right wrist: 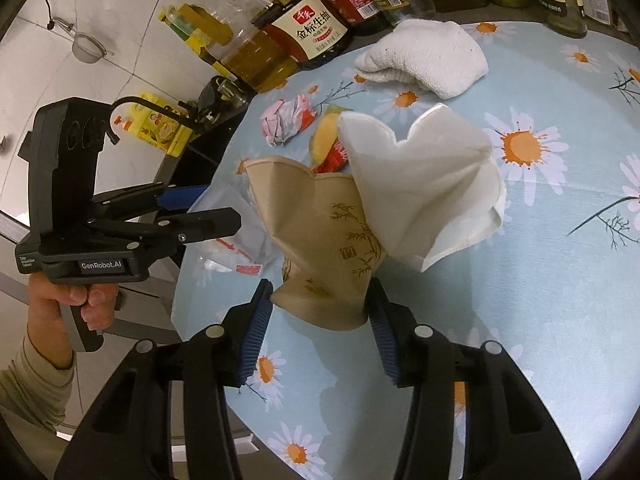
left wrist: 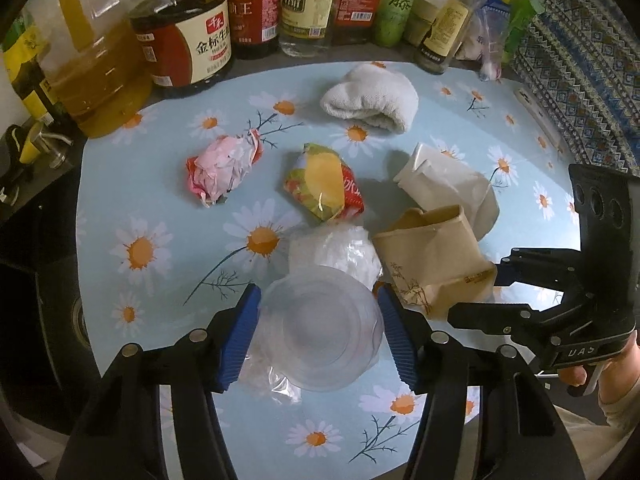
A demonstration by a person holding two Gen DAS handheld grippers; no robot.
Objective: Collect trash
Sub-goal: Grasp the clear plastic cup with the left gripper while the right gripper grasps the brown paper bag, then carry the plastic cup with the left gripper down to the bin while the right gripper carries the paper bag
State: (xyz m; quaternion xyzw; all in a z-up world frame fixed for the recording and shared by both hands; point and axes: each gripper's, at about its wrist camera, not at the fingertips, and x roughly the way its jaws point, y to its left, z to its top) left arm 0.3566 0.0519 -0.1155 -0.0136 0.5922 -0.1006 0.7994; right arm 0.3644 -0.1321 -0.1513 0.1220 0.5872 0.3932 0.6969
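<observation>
My left gripper is shut on a clear plastic cup that lies on crinkled clear film near the table's front edge, with a blue pad against each side of the cup. My right gripper is shut on the pinched bottom of a brown paper bag printed with bamboo. A white paper bag leans against the brown one. A pink crumpled paper and a yellow-red snack wrapper lie loose mid-table. In the left wrist view the right gripper comes in from the right onto the brown bag.
A folded white towel lies at the back of the daisy-print table. Sauce and oil bottles line the far edge. A patterned cloth hangs at the right. The table drops off at the left to a dark counter.
</observation>
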